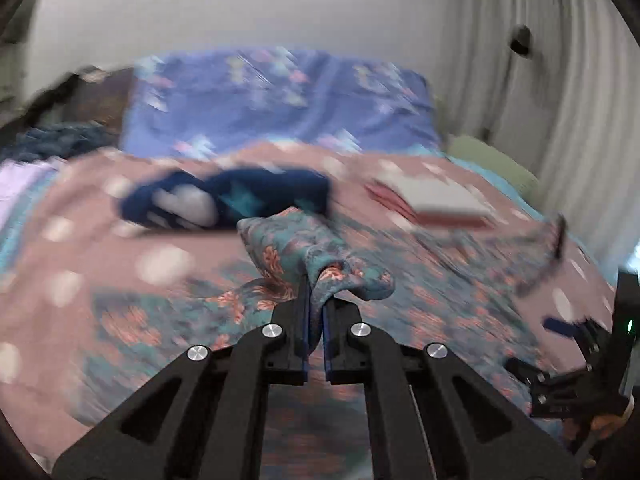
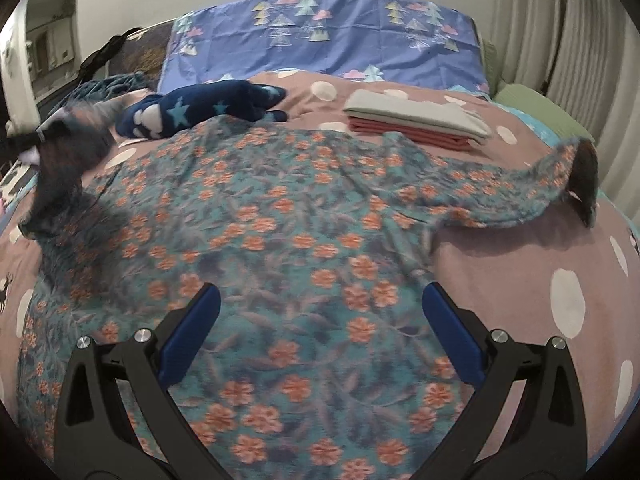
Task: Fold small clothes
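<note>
A teal garment with orange flowers (image 2: 288,216) lies spread on the pink dotted bedcover (image 2: 520,264), one sleeve (image 2: 520,184) stretched to the right. My left gripper (image 1: 317,304) is shut on a bunched part of this floral garment (image 1: 304,248) and holds it lifted; the view is motion-blurred. In the right wrist view that lifted part shows as a dark blur at the left (image 2: 68,148). My right gripper (image 2: 320,320) is open wide just above the garment's lower middle, holding nothing. It also shows at the right edge of the left wrist view (image 1: 576,356).
A navy star-patterned garment (image 2: 200,108) lies at the back left. A folded stack of grey and red cloth (image 2: 416,120) sits at the back right. A blue pillow (image 2: 320,36) is against the wall. A curtain (image 2: 568,60) hangs on the right.
</note>
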